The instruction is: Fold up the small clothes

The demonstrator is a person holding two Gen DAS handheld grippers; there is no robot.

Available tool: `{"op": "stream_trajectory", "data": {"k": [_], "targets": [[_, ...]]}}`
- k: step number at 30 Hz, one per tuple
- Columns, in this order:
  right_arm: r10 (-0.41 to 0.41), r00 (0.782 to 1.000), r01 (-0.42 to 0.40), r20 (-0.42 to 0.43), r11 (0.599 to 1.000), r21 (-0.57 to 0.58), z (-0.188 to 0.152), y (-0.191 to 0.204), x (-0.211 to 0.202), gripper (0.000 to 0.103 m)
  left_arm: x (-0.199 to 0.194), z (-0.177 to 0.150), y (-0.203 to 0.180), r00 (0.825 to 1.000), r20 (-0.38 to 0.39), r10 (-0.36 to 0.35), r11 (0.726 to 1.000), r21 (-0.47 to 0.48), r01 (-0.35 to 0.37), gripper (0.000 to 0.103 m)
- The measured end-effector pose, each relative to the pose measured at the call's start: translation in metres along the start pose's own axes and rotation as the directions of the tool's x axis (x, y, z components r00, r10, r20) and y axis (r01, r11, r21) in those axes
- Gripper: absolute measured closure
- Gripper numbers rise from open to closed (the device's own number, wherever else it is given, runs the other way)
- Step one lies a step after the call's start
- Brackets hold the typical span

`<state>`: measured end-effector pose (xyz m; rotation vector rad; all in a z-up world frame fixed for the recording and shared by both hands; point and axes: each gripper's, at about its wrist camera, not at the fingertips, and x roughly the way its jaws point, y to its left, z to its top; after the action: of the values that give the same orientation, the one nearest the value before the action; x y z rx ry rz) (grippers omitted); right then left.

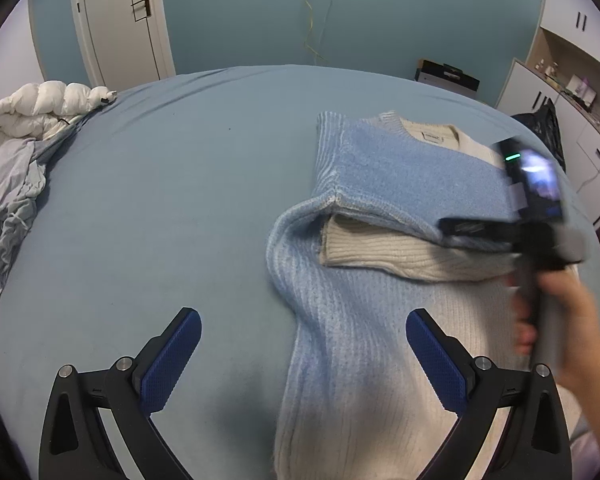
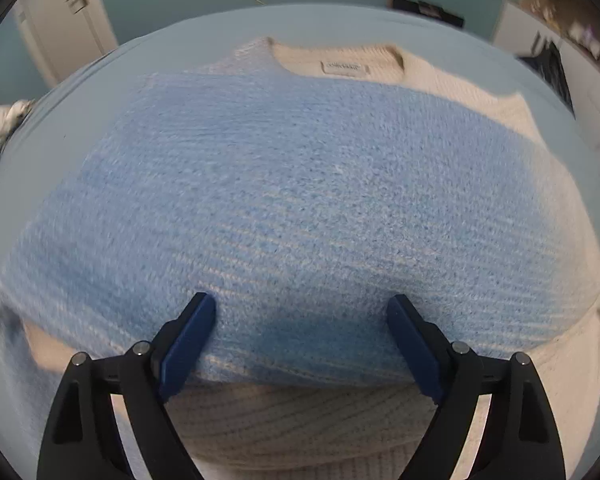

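Right wrist: right gripper (image 2: 302, 308) spread over sweater (image 2: 300, 184)

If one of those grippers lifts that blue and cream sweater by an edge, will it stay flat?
Probably not: the sweater already bunches in soft folds, so it looks floppy. Its thick fuzzy knit likely grips rather than slips.

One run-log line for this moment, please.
stage: mid-fold | sweater: sleeve across body, on bed | left gripper: open, empty | right gripper: open over sweater
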<state>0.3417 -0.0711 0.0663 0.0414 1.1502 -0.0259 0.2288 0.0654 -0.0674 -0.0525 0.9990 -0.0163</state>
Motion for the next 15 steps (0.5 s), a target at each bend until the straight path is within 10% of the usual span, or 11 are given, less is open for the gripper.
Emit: {"op": "stream_trajectory", "data": {"k": [9, 15], "targets": [[0.129, 0.991, -0.134, 0.040, 0.974, 0.181, -0.078, -0.106, -0.150, 0.017, -0.003, -0.013, -0.018, 1.000, -0.013, 0.002, 0.998, 0.063, -0.001, 0.000], [0.025, 0.997, -0.035, 0.067, 0.988, 0.150, -0.148, -0.173, -0.242, 0.017, -0.020, -0.039, -0.034, 0.999, 0.032, 0.034, 0.991, 0.132, -0.038, 0.000]]}}
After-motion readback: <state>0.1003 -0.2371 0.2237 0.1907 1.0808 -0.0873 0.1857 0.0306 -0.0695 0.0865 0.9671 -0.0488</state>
